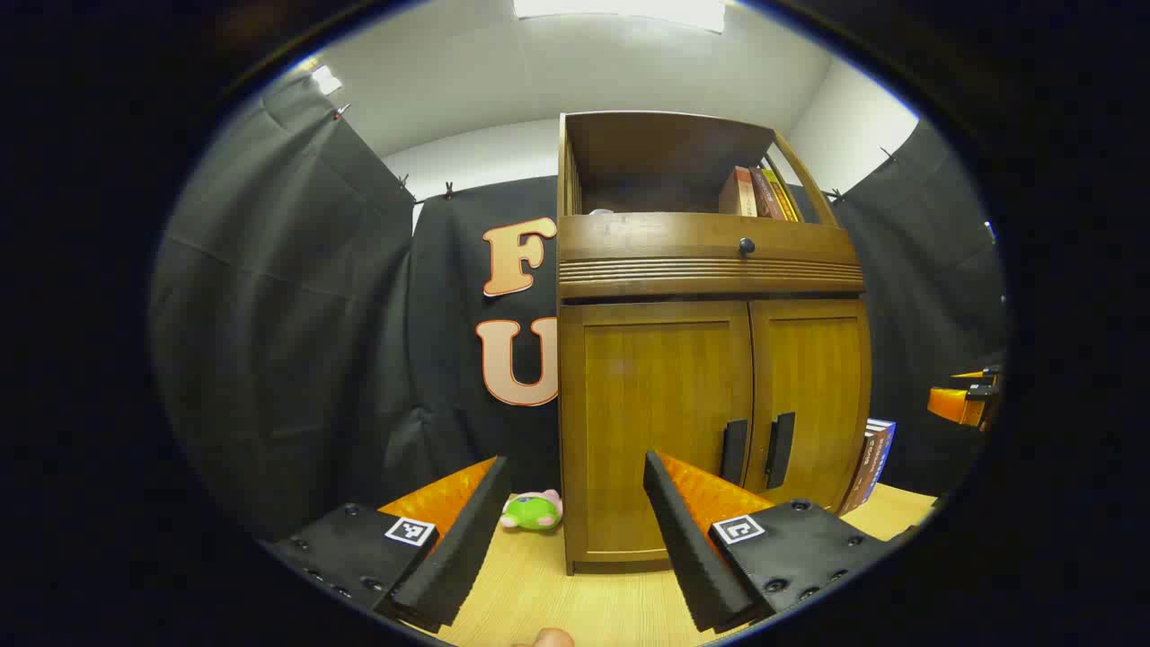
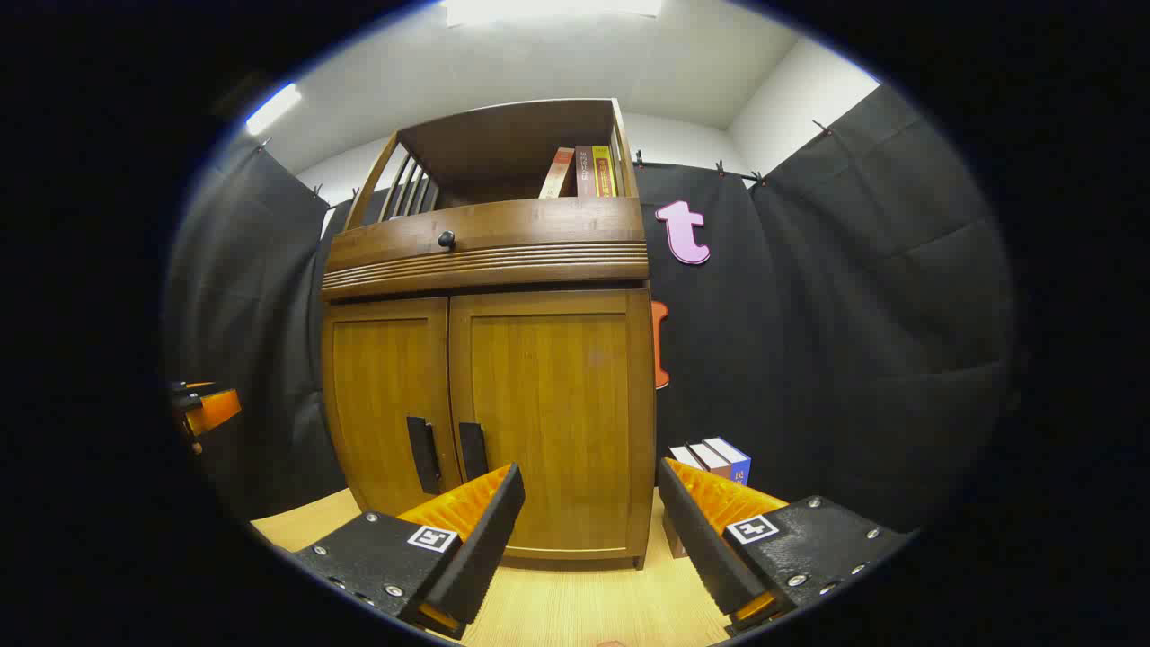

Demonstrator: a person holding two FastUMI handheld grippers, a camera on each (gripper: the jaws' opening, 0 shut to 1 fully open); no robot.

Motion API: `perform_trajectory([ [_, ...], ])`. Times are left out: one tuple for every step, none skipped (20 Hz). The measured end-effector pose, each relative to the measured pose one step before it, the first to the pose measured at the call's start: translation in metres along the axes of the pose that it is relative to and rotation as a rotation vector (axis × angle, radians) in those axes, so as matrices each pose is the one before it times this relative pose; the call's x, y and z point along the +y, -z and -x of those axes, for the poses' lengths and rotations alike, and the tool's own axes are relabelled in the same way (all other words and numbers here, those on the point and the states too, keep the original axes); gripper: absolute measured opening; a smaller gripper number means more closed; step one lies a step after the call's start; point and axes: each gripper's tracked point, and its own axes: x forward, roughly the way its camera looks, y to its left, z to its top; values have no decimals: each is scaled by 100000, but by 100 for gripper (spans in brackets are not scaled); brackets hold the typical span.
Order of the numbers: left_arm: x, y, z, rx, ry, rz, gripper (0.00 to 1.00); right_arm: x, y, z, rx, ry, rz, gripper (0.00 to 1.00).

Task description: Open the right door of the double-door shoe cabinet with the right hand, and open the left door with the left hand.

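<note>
Both fingers [image 1: 575, 530] [image 2: 588, 530] spread wide, empty, shoe cabinet [image 1: 710, 359] doors closed ahead

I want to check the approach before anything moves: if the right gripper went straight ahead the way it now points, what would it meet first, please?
Most likely the right door of the shoe cabinet, on its plain panel beside the dark handle. The open right gripper stands clear of it; depth is unclear.
</note>
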Motion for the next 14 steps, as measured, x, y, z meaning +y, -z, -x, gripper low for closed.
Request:
perform_trajectory([
  [13, -23, 11, -5, 150, -259, 95, -44, -61, -56, -127, 299, 42, 100],
  [-82, -85, 27, -97, 101, -149, 95, -14, -29, 11, -124, 294, 121, 100],
  [16, -94, 6, -66, 16, -130, 95, -172, 64, 16, -63, 322, 130, 100],
  [-8, -57, -3, -148, 14, -120, 95, -94, 9, 89, -68, 140, 103, 100],
  [20, -41, -28, -73, -52, -177, 95, -12, 3, -120, -84, 154, 76, 100],
  [21, 36, 61, -65, -74, -149, 95, -118, 46, 105, -153, 178, 74, 100],
  [-36, -4, -33, -22, 43, -93, 95, -66, -92, 2, -146, 205, 69, 100],
  [-28, -35, 23, 42, 112, -37, 95, -3, -20, -4, -106, 164, 96, 100],
  [-41, -20, -17, 91, 106, -20, 95, -114, 129, -12, -64, 214, 72, 100],
  [-42, 9, -3, -24, 55, -32, 95, -27, 96, 6, -67, 126, 30, 100],
  [9, -18, -2, -60, -7, -36, 95, 17, -29, -44, 17, -71, 65, 100],
  [43, 1, 58, -65, -58, -32, 95, 46, 26, 20, 21, -50, 56, 100],
  [-14, -25, 7, -69, 24, -45, 95, 95, 9, -64, 50, -76, 165, 100],
  [-26, 26, -19, 18, 31, -52, 95, 37, 186, -1, 115, -7, 327, 100],
])
